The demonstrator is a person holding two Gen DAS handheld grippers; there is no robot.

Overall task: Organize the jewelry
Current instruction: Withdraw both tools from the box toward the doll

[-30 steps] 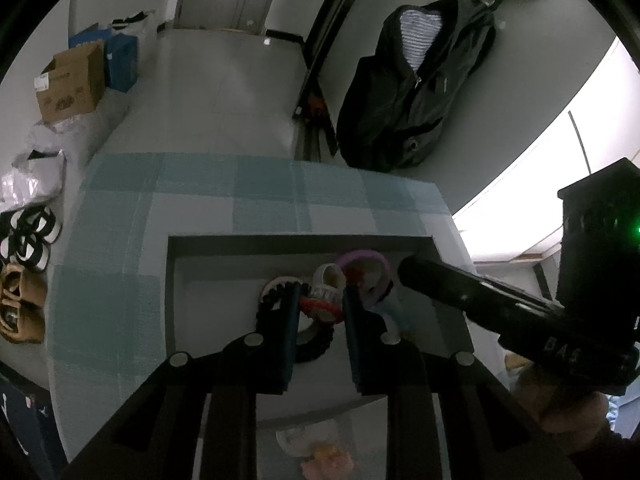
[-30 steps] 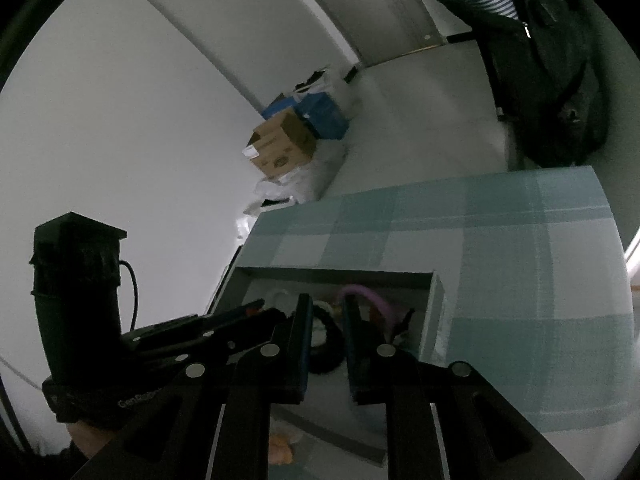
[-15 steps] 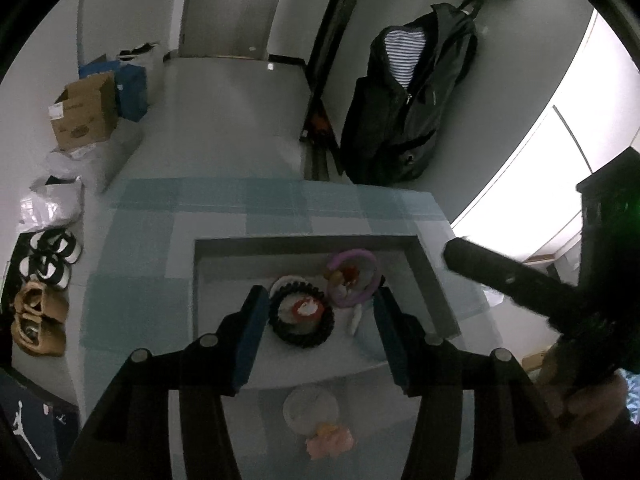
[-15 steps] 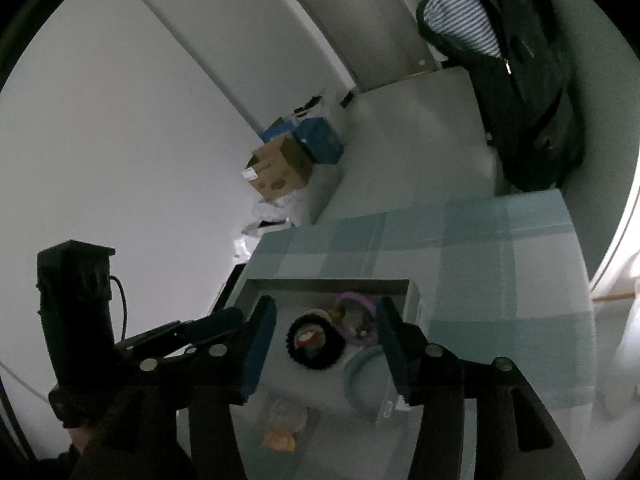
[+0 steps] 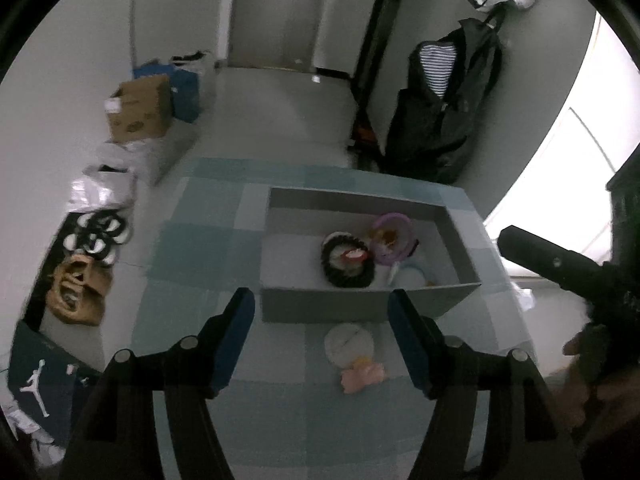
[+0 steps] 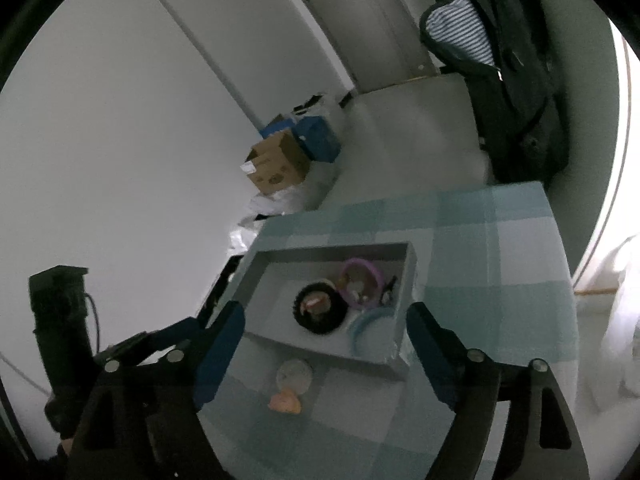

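A grey box (image 5: 360, 304) (image 6: 320, 348) sits on a checked teal tablecloth. Inside lie a black beaded bracelet (image 5: 347, 276) (image 6: 318, 326) with a red piece in its ring, a purple ring-shaped piece (image 5: 394, 222) (image 6: 362, 266) and a pale blue round item (image 5: 408, 278) (image 6: 370, 334). In front of the box lie a white round piece (image 5: 349, 342) (image 6: 295, 374) and a pink piece (image 5: 362, 376) (image 6: 285, 402). My left gripper (image 5: 322, 320) hangs above the table before the box, jaws opening, nothing between them. My right gripper (image 6: 324, 336) is likewise held back, jaws opening and empty.
Cardboard and blue boxes (image 5: 140, 108) stand on the floor by the wall. Shoes and slippers (image 5: 80, 280) lie left of the table. A dark jacket (image 5: 440, 120) hangs at the back right. The other gripper's body (image 5: 560, 268) crosses the right edge.
Both grippers drew back out of the box and rose, and their jaws spread from nearly shut to wide. The bracelet and red piece stay in the box.
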